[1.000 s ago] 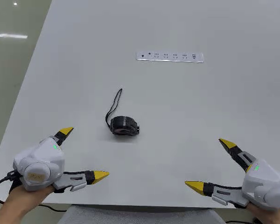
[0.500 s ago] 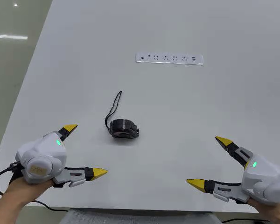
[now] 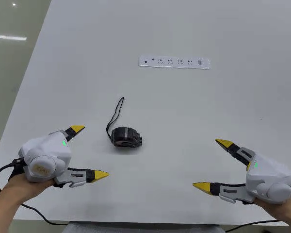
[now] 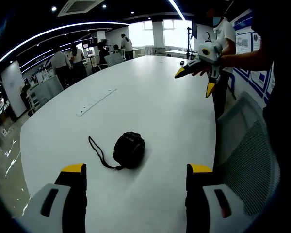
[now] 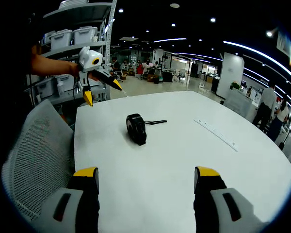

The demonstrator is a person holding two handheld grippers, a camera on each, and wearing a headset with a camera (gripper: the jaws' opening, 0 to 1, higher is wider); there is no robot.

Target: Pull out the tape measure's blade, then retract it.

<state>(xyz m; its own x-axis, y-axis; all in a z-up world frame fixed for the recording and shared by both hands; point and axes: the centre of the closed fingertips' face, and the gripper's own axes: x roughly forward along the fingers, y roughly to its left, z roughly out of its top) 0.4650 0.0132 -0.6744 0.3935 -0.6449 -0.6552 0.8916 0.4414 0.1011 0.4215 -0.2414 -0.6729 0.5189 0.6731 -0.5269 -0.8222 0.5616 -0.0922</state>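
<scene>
A black tape measure (image 3: 126,137) with a thin black wrist cord (image 3: 114,114) lies on the white table (image 3: 184,111), its blade not drawn out. It also lies ahead of the jaws as the tape measure (image 4: 129,149) in the left gripper view and the tape measure (image 5: 136,128) in the right gripper view. My left gripper (image 3: 88,151) hovers open to its lower left, yellow tips wide apart. My right gripper (image 3: 214,164) is open at the lower right, farther from it. Neither touches the tape measure.
A white power strip (image 3: 174,62) lies flat on the table beyond the tape measure. A grey mesh chair (image 5: 29,160) stands at the table's near edge. People and shelving stand in the room behind the table.
Both grippers have drifted slightly up and inward toward the tape measure, still open. The head camera has shifted a little. The tape measure has not moved.
</scene>
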